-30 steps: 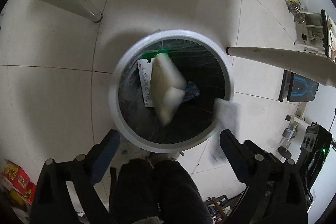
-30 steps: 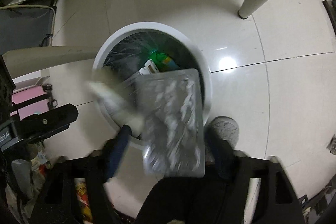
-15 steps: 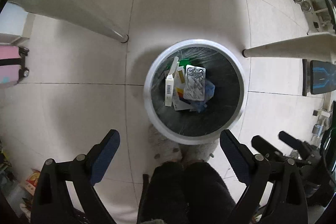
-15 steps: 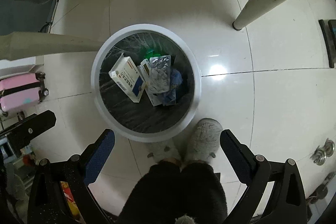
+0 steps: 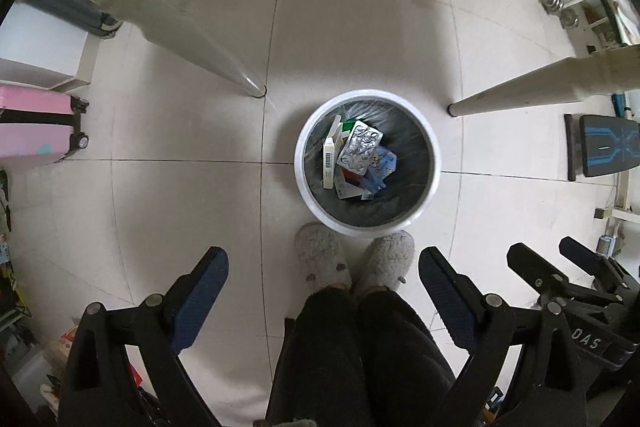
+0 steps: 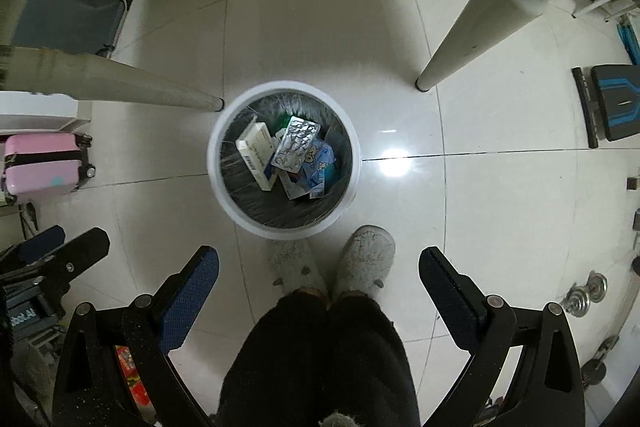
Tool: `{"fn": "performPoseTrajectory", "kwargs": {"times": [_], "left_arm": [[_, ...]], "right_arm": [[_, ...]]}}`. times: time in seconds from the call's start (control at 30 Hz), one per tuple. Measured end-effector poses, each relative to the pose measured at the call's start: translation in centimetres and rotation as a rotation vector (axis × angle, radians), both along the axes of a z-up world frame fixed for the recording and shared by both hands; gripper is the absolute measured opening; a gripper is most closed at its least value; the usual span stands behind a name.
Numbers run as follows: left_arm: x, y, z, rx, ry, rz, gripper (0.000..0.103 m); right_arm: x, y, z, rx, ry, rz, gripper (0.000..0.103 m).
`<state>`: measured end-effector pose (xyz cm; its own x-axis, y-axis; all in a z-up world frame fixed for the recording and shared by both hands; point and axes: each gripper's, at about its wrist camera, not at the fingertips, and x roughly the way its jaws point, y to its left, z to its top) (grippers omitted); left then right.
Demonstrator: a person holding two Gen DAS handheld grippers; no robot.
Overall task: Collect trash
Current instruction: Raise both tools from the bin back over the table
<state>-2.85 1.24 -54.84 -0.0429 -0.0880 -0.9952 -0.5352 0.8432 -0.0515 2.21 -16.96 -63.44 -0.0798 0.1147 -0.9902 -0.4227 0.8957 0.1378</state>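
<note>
Both jaws stand spread wide and hold nothing: left gripper (image 5: 323,279) and right gripper (image 6: 319,273) hang high above the bin (image 5: 434,163) (image 6: 214,163). Two table legs (image 5: 208,59) (image 6: 472,39) flank the bin; neither touches it. Slippers (image 5: 320,259) (image 6: 366,255) stand just beside its near rim. Inside the bin, a white box (image 5: 330,157) (image 6: 256,153) leans on edge, long axis pointing away from the slippers. Beside it a foil blister pack (image 5: 359,147) (image 6: 297,145) lies tilted atop blue wrappers (image 5: 380,165), its long axis running much the same way. A pink suitcase (image 5: 36,125) (image 6: 42,163) stands well apart.
</note>
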Motion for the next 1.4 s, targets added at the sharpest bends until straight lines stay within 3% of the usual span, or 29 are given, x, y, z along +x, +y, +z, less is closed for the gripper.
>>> {"fn": "performPoseTrajectory", "kwargs": {"times": [0.3,0.47,0.7,0.87,1.0,1.13,1.3,1.4], "left_arm": [[-2.6,-0.7,11.8,0.015,-0.073,0.003,0.097],[-4.3,-0.9,17.5,0.032,-0.098,-0.021,0.097],[-4.0,0.3,23.9,0.075,-0.196,-0.022,0.097],[-1.8,2.4,28.1,0.146,-0.296,0.008,0.098],[1.0,4.1,30.9,0.233,-0.358,0.025,0.103],[5.3,5.9,31.7,0.294,-0.374,0.062,0.103],[12.1,8.0,29.5,0.353,-0.3,0.134,0.103],[16.3,9.5,27.1,0.35,-0.232,0.194,0.103]], "right_arm": [[-2.1,-1.1,13.6,0.03,-0.066,0.03,0.101],[-4.1,-1.7,20.1,0.05,-0.06,0.039,0.101],[-5.6,-1.8,29.8,0.107,-0.12,0.022,0.101],[-3.7,-1.0,35.8,0.193,-0.178,-0.043,0.101],[-0.2,0.8,38.8,0.23,-0.21,-0.072,0.101],[5.1,2.5,40.1,0.23,-0.248,-0.103,0.101],[15.3,2.6,39.1,0.21,-0.229,-0.193,0.101],[24.2,2.5,36.8,0.193,-0.182,-0.292,0.101]]}}
